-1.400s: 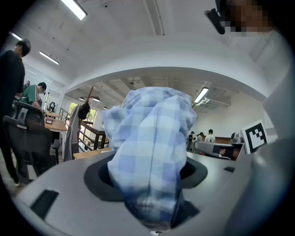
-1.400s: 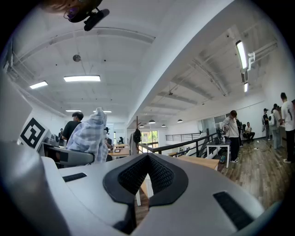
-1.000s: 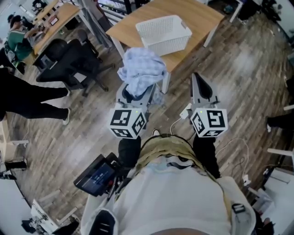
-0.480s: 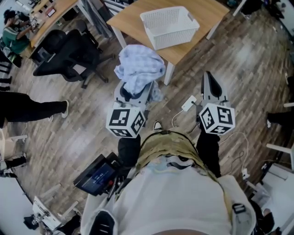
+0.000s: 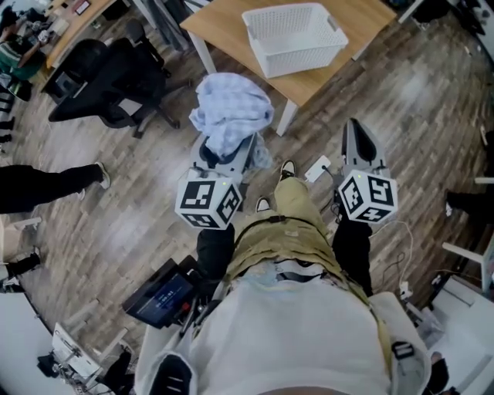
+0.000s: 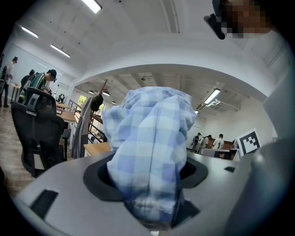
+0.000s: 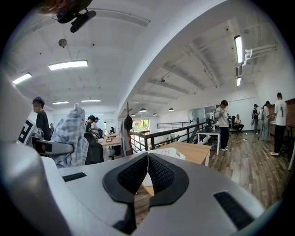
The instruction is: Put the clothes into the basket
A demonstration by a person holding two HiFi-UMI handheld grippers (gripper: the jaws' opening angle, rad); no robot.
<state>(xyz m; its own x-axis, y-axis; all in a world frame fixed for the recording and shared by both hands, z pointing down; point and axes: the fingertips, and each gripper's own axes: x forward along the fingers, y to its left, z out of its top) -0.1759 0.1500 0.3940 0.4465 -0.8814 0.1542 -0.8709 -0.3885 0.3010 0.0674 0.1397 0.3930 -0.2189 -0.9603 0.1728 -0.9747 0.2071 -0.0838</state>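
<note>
A blue-and-white checked cloth (image 5: 231, 116) is bunched up between the jaws of my left gripper (image 5: 229, 154), which is shut on it, and it spills over the jaw tips. In the left gripper view the cloth (image 6: 150, 152) fills the gap between the jaws. My right gripper (image 5: 356, 133) is held beside it on the right, shut with nothing in it; its pads (image 7: 157, 174) meet. The white slatted basket (image 5: 293, 35) stands on a wooden table (image 5: 220, 23) ahead of both grippers, and its rim (image 7: 163, 154) shows just past the right jaws.
A black office chair (image 5: 100, 85) stands left of the table. A bystander's dark-trousered leg (image 5: 46, 185) reaches in from the left. A white adapter with its cable (image 5: 316, 168) lies on the wood floor beside my own shoe (image 5: 287, 170). More desks and people fill the background.
I have stepped forward: my leg and shoe now show between the grippers. The table and basket have slid up and right in the view. The left gripper's hold on the cloth is unchanged.
</note>
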